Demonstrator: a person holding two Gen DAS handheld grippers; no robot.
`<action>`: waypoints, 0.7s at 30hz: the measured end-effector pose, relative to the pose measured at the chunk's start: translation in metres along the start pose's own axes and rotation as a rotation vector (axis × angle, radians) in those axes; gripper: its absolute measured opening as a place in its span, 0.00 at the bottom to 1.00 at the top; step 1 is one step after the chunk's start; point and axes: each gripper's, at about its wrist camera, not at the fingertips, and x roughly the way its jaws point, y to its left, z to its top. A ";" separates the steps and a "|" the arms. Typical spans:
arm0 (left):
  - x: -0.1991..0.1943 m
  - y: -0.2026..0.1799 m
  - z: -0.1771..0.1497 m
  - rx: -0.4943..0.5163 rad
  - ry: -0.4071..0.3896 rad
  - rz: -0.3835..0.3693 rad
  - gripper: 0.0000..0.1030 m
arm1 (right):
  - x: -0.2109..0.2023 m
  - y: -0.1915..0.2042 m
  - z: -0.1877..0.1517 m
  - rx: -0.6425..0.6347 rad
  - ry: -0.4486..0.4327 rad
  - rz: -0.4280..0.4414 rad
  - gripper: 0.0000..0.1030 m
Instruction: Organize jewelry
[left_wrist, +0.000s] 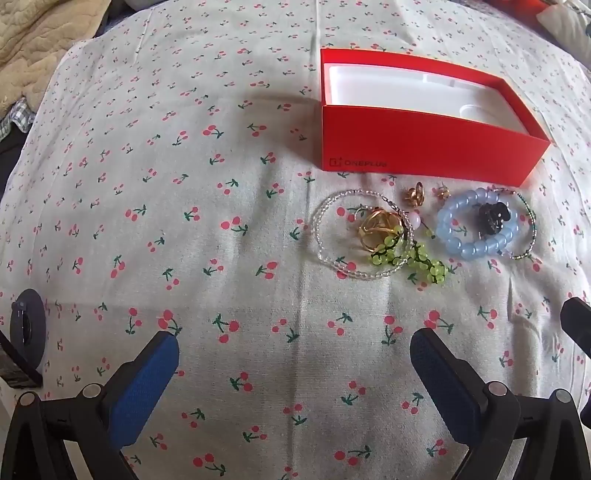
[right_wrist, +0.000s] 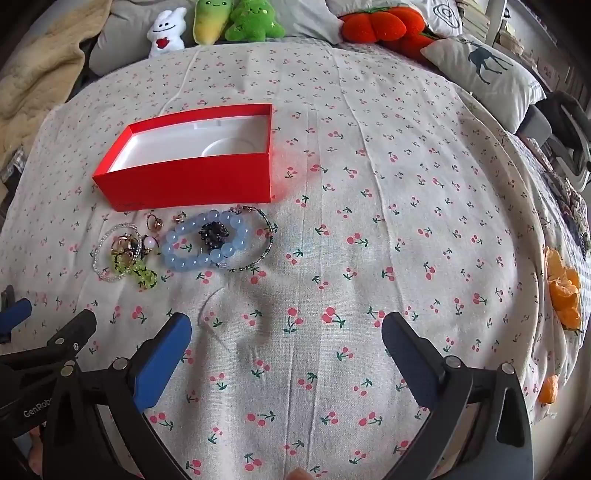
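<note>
**Both grippers wide and empty, jewelry heaped by the red box**

Plainly, the left gripper (left_wrist: 294, 363) has its blue-padded jaws spread as wide as they go, with only cherry-print cloth (left_wrist: 221, 221) between them. The right gripper (right_wrist: 286, 341) is spread just as wide, pitched down at the same cloth, and holds nothing.

Taking the red box (left_wrist: 424, 144) as landmark: it is an open, lidless carton with a white moulded insert, and its long axis lies roughly across both views. All the jewelry lies just beside its near long wall, strung out in a row parallel to that wall, apart from both grippers.

Under the box's logo end lies a clear bead strand (left_wrist: 364, 236) in a loose ring, with a gold wire ornament (left_wrist: 376, 232) inside it and a green bead piece (left_wrist: 413, 258) trailing across its lower edge. Two small gold earrings (left_wrist: 415, 195) sit closest to the wall. Toward the box's other end rests a pale blue bead bracelet (left_wrist: 476, 223), a round ring lying flat, with a small black clip (left_wrist: 493, 218) on its upper part and a thin dark bead bracelet (left_wrist: 528, 225) curving round its outer side.
</note>
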 end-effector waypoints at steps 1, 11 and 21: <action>0.000 0.000 0.000 -0.001 0.000 -0.001 1.00 | 0.000 0.000 0.000 0.000 0.001 0.000 1.00; 0.000 -0.002 -0.001 -0.001 -0.001 0.003 1.00 | 0.001 0.000 -0.001 0.003 0.003 0.002 1.00; 0.000 -0.005 -0.002 0.004 -0.003 0.002 1.00 | 0.001 -0.001 0.000 0.003 0.003 0.002 1.00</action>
